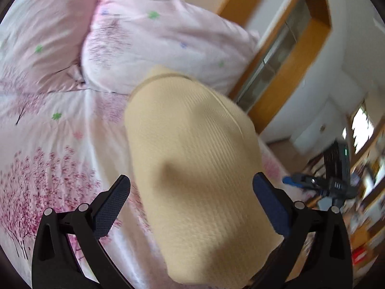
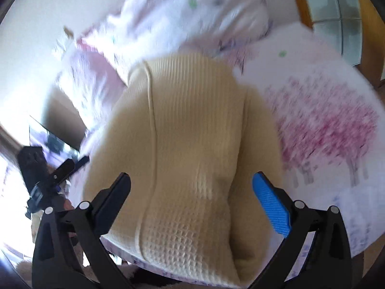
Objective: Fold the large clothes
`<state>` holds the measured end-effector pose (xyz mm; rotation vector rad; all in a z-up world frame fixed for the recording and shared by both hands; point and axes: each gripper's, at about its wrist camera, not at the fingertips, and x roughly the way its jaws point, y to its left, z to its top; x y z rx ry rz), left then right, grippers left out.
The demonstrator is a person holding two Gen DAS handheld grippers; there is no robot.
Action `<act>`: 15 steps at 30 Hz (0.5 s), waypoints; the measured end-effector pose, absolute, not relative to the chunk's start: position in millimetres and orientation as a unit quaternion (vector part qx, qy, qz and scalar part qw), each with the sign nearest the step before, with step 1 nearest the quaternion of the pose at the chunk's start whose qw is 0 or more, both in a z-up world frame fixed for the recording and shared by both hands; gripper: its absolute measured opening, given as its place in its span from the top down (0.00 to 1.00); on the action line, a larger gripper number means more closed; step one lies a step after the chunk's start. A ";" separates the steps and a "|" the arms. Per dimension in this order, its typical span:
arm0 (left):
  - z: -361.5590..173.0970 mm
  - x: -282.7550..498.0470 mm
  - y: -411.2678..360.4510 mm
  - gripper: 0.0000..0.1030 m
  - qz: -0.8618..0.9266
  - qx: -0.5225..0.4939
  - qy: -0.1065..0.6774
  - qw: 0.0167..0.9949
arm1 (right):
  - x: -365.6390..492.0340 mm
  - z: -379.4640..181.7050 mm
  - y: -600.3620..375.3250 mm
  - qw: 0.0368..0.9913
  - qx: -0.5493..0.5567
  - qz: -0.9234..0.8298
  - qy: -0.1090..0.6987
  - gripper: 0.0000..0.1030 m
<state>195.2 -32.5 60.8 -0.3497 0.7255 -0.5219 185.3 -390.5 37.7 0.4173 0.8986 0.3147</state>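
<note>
A cream waffle-knit garment (image 1: pixel 192 168) lies folded into a long narrow bundle on the bed, running away from both cameras. In the left wrist view my left gripper (image 1: pixel 191 185) hovers over its near end, jaws wide apart with the cloth below them and no pad pressing on it. The right wrist view shows the same garment (image 2: pixel 192 144) with a seam line and a lengthwise fold. My right gripper (image 2: pixel 191 184) stands open above it, its blue pad (image 2: pixel 270 207) clear of the fabric. Each gripper shows small in the other's view: the right gripper (image 1: pixel 320 185) and the left gripper (image 2: pixel 55 175).
The bed sheet (image 1: pixel 53 159) is white with pink blossom trees. Two pale pink pillows (image 1: pixel 154 38) lie at the head of the bed. A wooden-framed door or cabinet (image 1: pixel 288 55) stands beyond the bed. The bed's near edge (image 2: pixel 168 273) sits just below the garment.
</note>
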 end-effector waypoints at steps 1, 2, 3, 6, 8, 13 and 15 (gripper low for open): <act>59.7 201.1 -25.3 0.01 -0.248 -0.182 0.356 0.882 | 187.5 40.1 -393.7 0.872 0.187 0.123 0.435 0.02; 56.8 207.4 -19.6 0.01 -0.244 -0.193 0.367 0.877 | 191.8 40.0 -396.5 0.873 0.169 0.093 0.448 0.02; 51.7 215.7 -12.8 0.01 -0.237 -0.206 0.380 0.870 | 194.8 38.2 -397.8 0.870 0.156 0.074 0.461 0.02; 38.4 228.3 -1.9 0.01 -0.229 -0.231 0.391 0.861 | 214.0 23.1 -404.6 0.850 0.156 0.064 0.499 0.02; 30.4 235.2 1.3 0.01 -0.232 -0.243 0.402 0.852 | 226.8 9.9 -412.3 0.822 0.212 0.108 0.518 0.02; 15.2 247.0 -1.8 0.01 -0.279 -0.290 0.420 0.814 | 248.5 -24.1 -429.0 0.756 0.314 0.167 0.549 0.02; 12.8 251.1 -8.7 0.01 -0.299 -0.290 0.422 0.805 | 255.6 -31.0 -431.6 0.750 0.313 0.164 0.559 0.02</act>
